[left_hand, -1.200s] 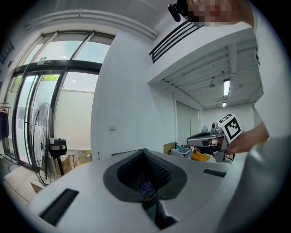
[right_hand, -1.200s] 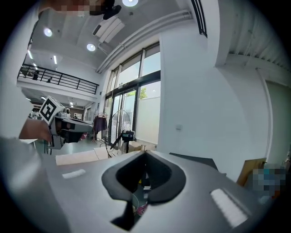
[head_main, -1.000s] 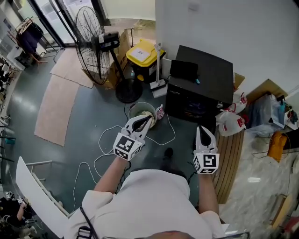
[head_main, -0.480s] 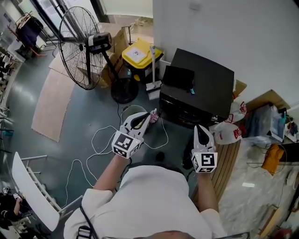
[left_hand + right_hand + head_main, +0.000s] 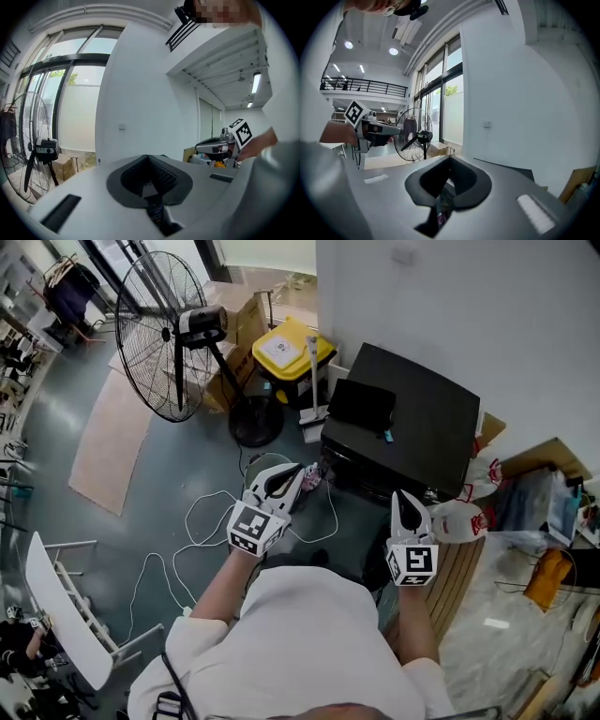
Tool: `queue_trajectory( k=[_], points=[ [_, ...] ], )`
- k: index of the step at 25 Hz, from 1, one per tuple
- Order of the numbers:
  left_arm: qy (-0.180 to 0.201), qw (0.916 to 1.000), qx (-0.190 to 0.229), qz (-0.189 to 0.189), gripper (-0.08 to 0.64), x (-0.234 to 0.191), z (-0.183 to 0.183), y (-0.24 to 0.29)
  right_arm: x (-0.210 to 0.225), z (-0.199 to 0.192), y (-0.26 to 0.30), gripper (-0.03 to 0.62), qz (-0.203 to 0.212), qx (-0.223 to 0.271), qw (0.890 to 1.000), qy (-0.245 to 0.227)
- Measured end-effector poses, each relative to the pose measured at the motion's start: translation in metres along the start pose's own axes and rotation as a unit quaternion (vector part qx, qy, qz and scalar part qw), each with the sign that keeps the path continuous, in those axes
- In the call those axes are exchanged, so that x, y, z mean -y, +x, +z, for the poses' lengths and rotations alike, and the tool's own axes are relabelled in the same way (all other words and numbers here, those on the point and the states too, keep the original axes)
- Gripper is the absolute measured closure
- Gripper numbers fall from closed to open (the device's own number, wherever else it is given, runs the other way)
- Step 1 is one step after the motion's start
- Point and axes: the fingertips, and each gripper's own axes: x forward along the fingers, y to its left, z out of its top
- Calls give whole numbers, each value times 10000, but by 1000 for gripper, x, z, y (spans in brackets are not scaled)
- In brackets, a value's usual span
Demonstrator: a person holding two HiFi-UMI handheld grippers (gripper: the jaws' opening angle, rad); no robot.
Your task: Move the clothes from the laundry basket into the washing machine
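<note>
Closest in, both claws were clenched on nothing. The left gripper [image 5: 294,472] had its ribbed pads pressed together in its own view, and the right gripper [image 5: 404,500] likewise showed only closed dark pads. They pointed forward side by side, well apart. Just under and beyond the left gripper's tips a pale rim [image 5: 261,465] curved out, with a small pink-and-white item [image 5: 312,474] beside it. That may have been the laundry basket, though most of it was hidden and no clothes could be made out. If so, the left hand was the nearer one, with the basket straight ahead and below its tips. The black machine [image 5: 412,418], probably the washer, stood farther ahead between the two, nearer the right gripper, its long side running off to the right. As for writing, the cube [image 5: 412,564] on the right gripper carried only a square code. The red print on the white bags [image 5: 459,519] and the label on the yellow bin [image 5: 281,351] were too small to read.
</note>
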Motion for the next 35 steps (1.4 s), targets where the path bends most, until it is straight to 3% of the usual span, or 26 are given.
queue_trajectory(
  k=[15, 25, 35],
  points=[
    [-46, 9999, -40, 122, 554, -26, -12, -30, -26, -12, 18, 581, 135, -206, 9997, -39],
    [-105, 9994, -151, 302, 555, -82, -11, -80, -84, 4, 44, 581, 294, -174, 9994, -50],
    [-311, 9989, -276, 223, 555, -105, -37, -97, -122, 2, 65, 581, 424, -412, 9982, -122]
  ],
)
